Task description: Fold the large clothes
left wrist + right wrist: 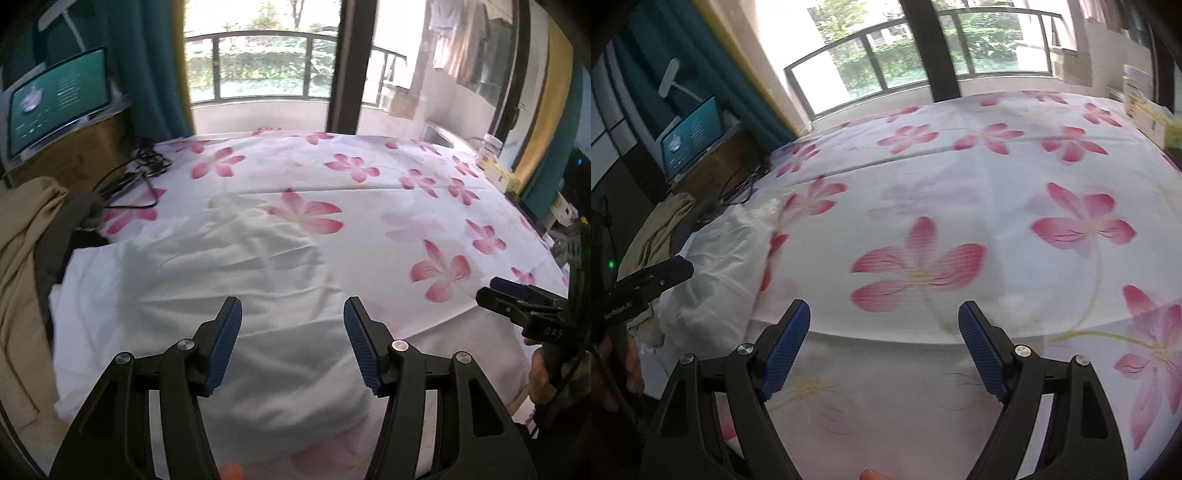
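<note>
The left gripper (pixel 292 345) hangs over a crumpled white garment (pixel 221 280), its fingers wide apart with nothing between them. The garment lies on the left part of the flowered sheet (pixel 369 192). The right gripper (pixel 884 349) is also wide and empty, over the bare sheet.

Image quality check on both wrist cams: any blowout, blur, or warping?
Left wrist view: window blown out by daylight, white garment soft and low in contrast, fisheye bends the railing and bed edge. Right wrist view: window also overexposed, flowered sheet smeared by motion blur with fine scan lines on the near flower, edges strongly curved.
</note>
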